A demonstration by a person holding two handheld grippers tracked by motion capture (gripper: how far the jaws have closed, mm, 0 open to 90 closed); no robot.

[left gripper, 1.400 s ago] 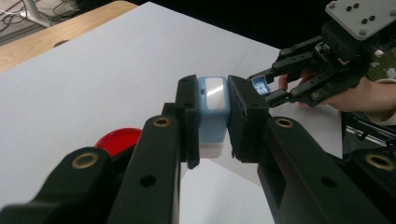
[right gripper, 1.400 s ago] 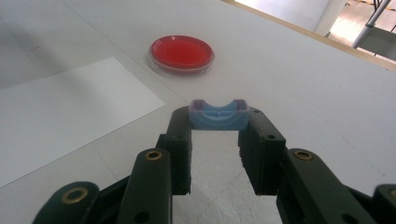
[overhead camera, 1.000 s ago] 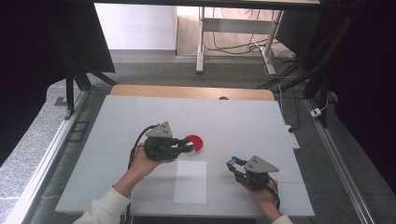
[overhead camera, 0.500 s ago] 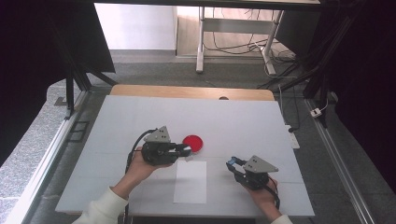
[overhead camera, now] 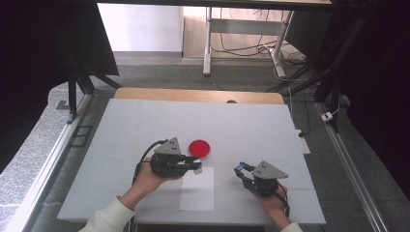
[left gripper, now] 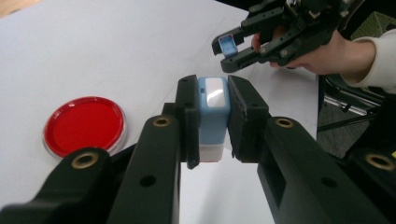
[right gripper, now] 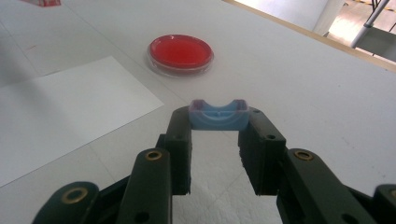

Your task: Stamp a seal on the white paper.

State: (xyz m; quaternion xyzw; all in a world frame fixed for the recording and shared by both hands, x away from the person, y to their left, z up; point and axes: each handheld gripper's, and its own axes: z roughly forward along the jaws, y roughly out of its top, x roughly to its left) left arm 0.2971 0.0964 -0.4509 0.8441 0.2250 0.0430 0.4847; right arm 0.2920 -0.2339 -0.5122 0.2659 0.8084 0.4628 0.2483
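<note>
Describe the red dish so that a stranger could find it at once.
Start at the white table and find the paper sheet near its front edge. Just beyond the sheet's far edge lies the dish. It is the one round, red, flat thing there.

The high view is evenly lit from above: the white table [overhead camera: 145,125] is bright, while black curtains at both sides fall into near-total dark. Shadows under the hands are soft and short. In the left gripper view a small glare spot sits on the blue stamp [left gripper: 213,112], and the near jaws are slightly soft. In the right gripper view the far right corner is overexposed by daylight, the red dish [right gripper: 180,52] shows mild sheen, and straight edges bend toward the frame borders.
</note>
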